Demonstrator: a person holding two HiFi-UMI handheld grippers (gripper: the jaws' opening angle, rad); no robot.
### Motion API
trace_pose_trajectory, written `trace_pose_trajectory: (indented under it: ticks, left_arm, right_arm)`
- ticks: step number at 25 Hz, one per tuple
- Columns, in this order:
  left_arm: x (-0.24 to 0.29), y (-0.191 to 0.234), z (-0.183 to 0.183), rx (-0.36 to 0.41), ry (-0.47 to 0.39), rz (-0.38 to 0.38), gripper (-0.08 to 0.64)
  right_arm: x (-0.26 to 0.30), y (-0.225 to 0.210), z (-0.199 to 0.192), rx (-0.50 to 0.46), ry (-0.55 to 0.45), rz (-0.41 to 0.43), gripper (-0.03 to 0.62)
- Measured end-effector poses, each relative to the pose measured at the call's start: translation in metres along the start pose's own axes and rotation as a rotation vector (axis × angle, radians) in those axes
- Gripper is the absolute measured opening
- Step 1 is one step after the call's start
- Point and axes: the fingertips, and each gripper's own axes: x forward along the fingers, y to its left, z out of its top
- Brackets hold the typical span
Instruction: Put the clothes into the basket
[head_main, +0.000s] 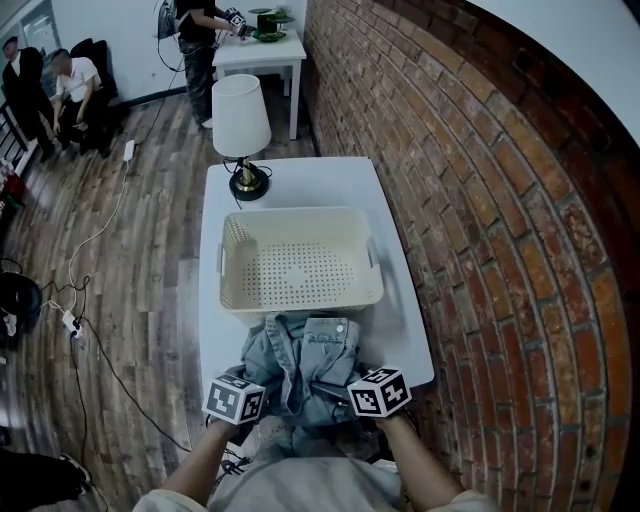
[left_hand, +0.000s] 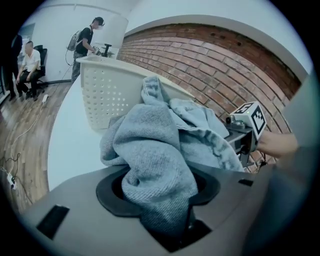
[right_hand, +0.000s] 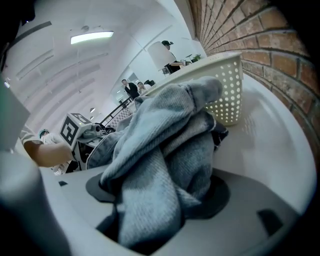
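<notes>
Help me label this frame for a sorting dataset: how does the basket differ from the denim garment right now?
The basket is cream, rigid and perforated; the denim garment is blue, soft and crumpled. The basket stands empty at mid-table; the denim garment lies bunched at the near edge, outside it. Nothing holds the basket, while the left gripper and right gripper both clamp the denim garment. Both are on the white table.

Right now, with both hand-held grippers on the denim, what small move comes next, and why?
Probably lift the denim garment and carry it forward over the rim of the basket: the left hand-held gripper and right hand-held gripper both pinch bunched cloth, and the garment lies just short of the empty basket.
</notes>
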Motion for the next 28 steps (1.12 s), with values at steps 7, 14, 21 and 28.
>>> trace_pose_trajectory:
  ticks: [7,14,21,28]
  left_arm:
    - [-0.036,-0.03,0.022,0.094,-0.068,0.031,0.209]
    - [-0.085,-0.066,0.054,0.176,-0.199,0.061,0.209]
    - [-0.129,-0.085,0.089,0.223,-0.309,0.096,0.207]
    - [-0.159,-0.093,0.128,0.272,-0.37,0.13,0.209]
  right_arm:
    - [-0.038,0.027,0.016,-0.059,-0.089,-0.01,0.357]
    - [-0.087,0.061,0.046,-0.174,-0.181,-0.03,0.357]
    - [-0.121,0.091,0.086,-0.29,-0.239,-0.038,0.358]
    - [-0.142,0.108,0.128,-0.372,-0.288,-0.049,0.359]
